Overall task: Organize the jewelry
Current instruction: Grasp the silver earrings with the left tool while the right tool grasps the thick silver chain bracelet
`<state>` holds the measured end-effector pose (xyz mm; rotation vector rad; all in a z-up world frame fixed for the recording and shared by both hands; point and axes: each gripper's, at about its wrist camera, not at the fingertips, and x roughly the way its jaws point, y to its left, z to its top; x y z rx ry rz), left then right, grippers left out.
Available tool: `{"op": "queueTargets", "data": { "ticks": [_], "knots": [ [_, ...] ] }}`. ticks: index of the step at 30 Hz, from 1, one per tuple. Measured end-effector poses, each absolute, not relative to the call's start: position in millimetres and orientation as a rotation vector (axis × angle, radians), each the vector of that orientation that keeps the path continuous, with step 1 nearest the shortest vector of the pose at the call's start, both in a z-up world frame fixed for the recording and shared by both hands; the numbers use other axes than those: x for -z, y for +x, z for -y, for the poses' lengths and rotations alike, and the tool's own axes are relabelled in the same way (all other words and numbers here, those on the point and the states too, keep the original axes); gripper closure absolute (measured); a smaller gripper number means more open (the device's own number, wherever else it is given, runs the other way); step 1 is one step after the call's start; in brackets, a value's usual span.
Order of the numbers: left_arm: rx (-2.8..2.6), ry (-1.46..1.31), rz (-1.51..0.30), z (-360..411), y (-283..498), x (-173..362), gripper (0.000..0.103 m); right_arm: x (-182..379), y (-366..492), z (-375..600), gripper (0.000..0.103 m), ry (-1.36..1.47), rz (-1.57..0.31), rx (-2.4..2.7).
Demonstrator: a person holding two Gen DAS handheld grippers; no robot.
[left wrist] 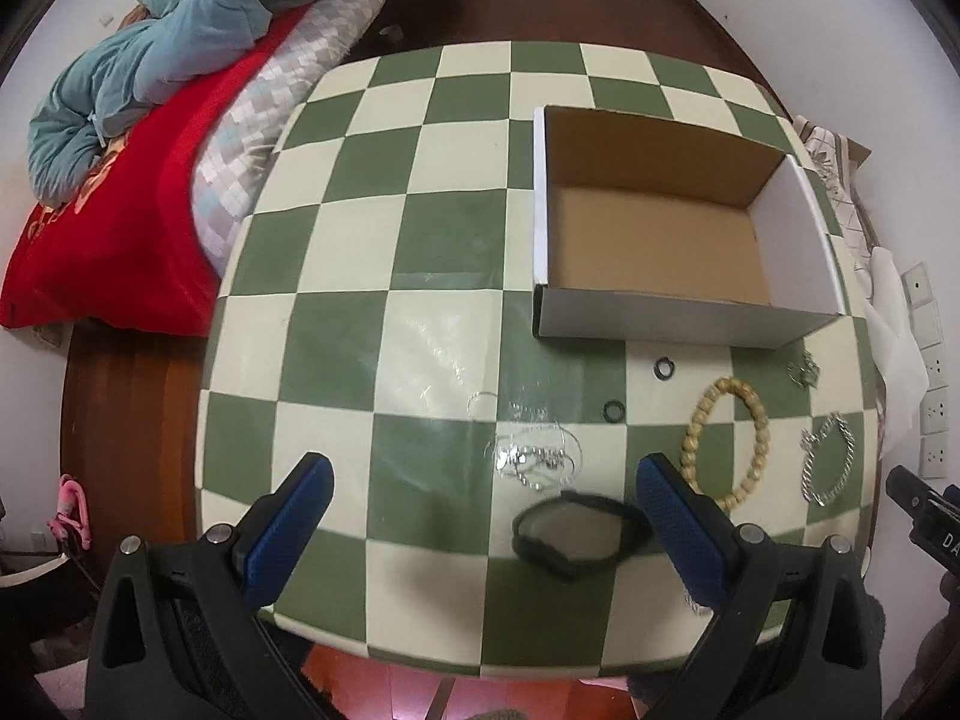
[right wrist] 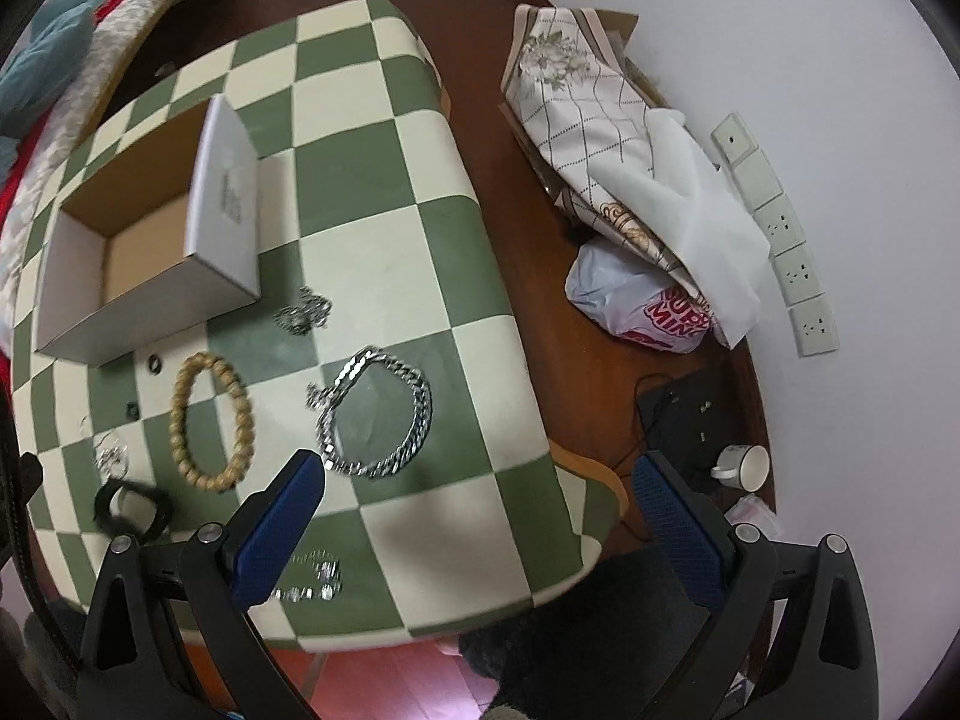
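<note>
A: Start at the left gripper [left wrist: 483, 495]. What sits between its blue pads?

B: Nothing is gripped; the fingers stand wide. The black band [left wrist: 579, 534] lies flat on the checked table [left wrist: 360, 252], inside the gap and close to the right-hand pad, which looks to me like lining up for a pick.

A: And just beyond the tips?

B: A tangle of thin silver chain [left wrist: 534, 459], then two small black rings [left wrist: 613, 411]. Outside the right finger are the wooden bead bracelet [left wrist: 723, 441] and the heavy silver chain bracelet [left wrist: 831, 459].

A: Where should they go?

B: Probably the open cardboard box [left wrist: 678, 312], farther ahead and to the right; it appears empty.

A: The right gripper [right wrist: 480, 480]?

B: Also spread wide and holding nothing. The heavy chain lies just past its left fingertip, and another silver piece [right wrist: 309, 579] sits beside that finger, low down. Its right finger hangs over the floor, so it seems to be waiting off the table edge.
</note>
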<state>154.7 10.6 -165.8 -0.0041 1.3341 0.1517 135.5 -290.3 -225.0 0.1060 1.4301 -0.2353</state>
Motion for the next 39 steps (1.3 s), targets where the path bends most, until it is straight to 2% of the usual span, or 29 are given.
{"op": "queueTargets", "data": {
  "ticks": [14, 22, 24, 28, 33, 37, 39],
  "knots": [
    [-0.131, 0.009, -1.390, -8.5, 175.9, 209.2, 0.000, 279.2, 151.3, 302.0, 0.002, 0.154, -1.489, 0.259],
    [-0.076, 0.004, -1.415, -11.6, 184.7, 224.5, 0.001, 286.4, 152.0, 307.1, 0.002, 0.179, -1.488, 0.254],
    [-0.058, -0.011, -1.427, -12.8, 184.9, 229.2, 0.009, 286.4, 152.3, 307.1, 0.002, 0.184, -1.486, 0.253],
    [-0.021, -0.013, -1.454, -8.5, 183.5, 237.1, 0.014, 286.7, 150.4, 306.2, 0.002, 0.188, -1.489, 0.249],
    [0.008, 0.002, -1.491, -1.9, 179.7, 248.8, 0.038, 293.5, 148.3, 303.3, 0.002, 0.190, -1.500, 0.236],
    [0.012, 0.000, -1.476, -2.8, 175.6, 250.9, 0.040, 297.4, 145.2, 298.9, 0.003, 0.189, -1.507, 0.225],
    [0.014, 0.002, -1.466, -1.9, 171.9, 250.4, 0.047, 299.1, 144.7, 296.8, 0.003, 0.186, -1.510, 0.222]
  ]
}}
